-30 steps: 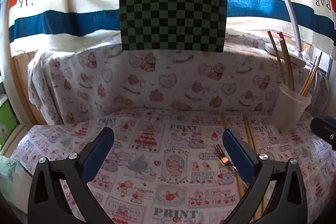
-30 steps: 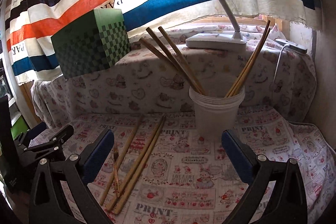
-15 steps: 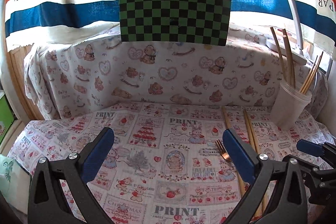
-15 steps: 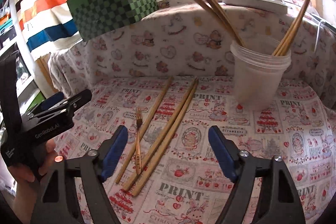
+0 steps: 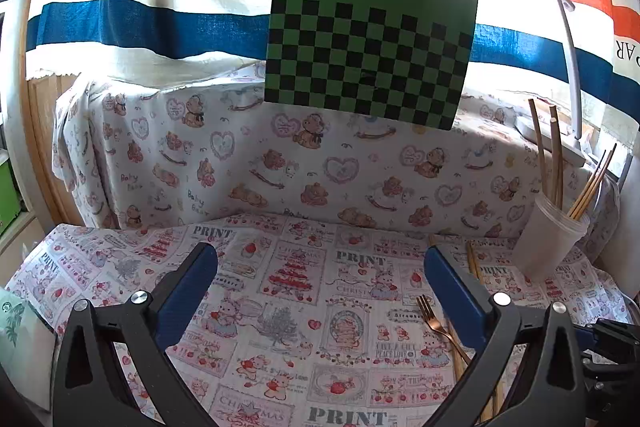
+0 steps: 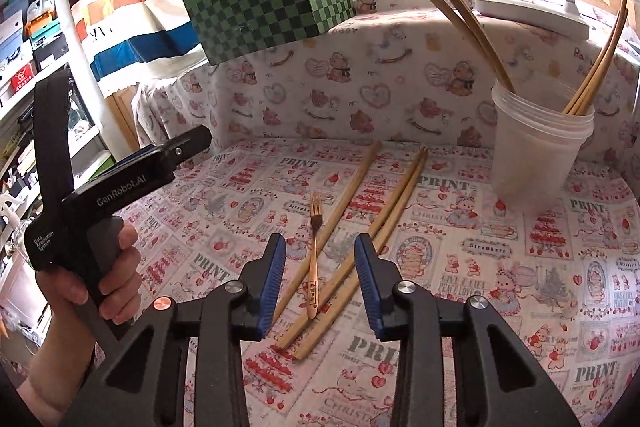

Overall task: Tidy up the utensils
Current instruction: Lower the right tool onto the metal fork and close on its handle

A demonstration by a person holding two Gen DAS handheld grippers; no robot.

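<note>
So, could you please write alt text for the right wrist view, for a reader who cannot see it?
The right gripper, its jaws just closing in, frames a small fork and loose chopsticks lying on a printed tablecloth, touching nothing. A translucent cup holding more chopsticks stands behind on the right, and a hand holds the left gripper on the left.

Open cloth (image 5: 304, 311) left of cup (image 5: 548, 243)

chopsticks (image 5: 456, 347): lower lengths hidden behind right finger of left gripper (image 5: 320, 291)
right gripper (image 5: 608, 347): cut off by frame edge
</note>
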